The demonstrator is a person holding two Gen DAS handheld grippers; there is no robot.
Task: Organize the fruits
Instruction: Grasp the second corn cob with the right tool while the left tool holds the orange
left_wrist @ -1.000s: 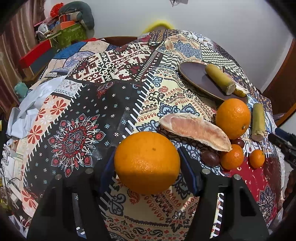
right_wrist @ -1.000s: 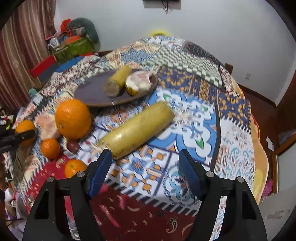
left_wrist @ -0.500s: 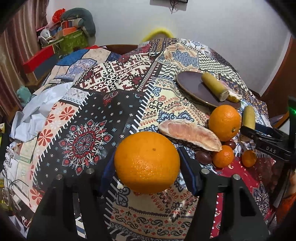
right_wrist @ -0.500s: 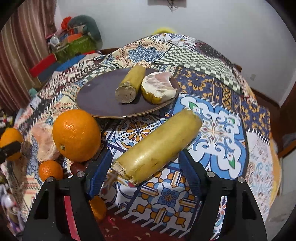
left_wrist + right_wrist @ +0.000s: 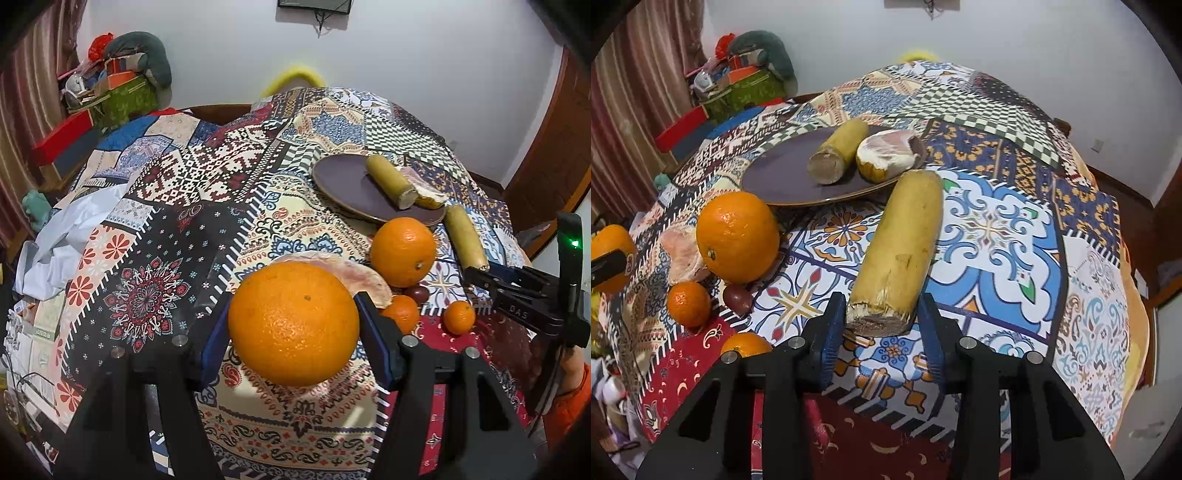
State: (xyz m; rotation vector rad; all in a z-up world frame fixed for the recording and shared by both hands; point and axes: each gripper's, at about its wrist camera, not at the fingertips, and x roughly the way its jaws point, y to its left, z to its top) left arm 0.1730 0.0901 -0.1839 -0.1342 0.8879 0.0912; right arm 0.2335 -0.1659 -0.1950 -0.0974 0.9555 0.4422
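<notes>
So the big round orange (image 5: 293, 323) sits clamped in my left fingers (image 5: 291, 328), off the patchwork-covered surface (image 5: 177, 236). My right fingers (image 5: 882, 328) have just been closing around the yellow-green cane stick's (image 5: 901, 251) cut end; gripped that far back, it could swing loose.

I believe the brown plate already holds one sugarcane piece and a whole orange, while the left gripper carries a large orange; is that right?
Not quite. In the right wrist view, the brown plate holds one sugarcane piece and a pomelo wedge, not a whole orange. The left gripper does carry the large orange.
</notes>
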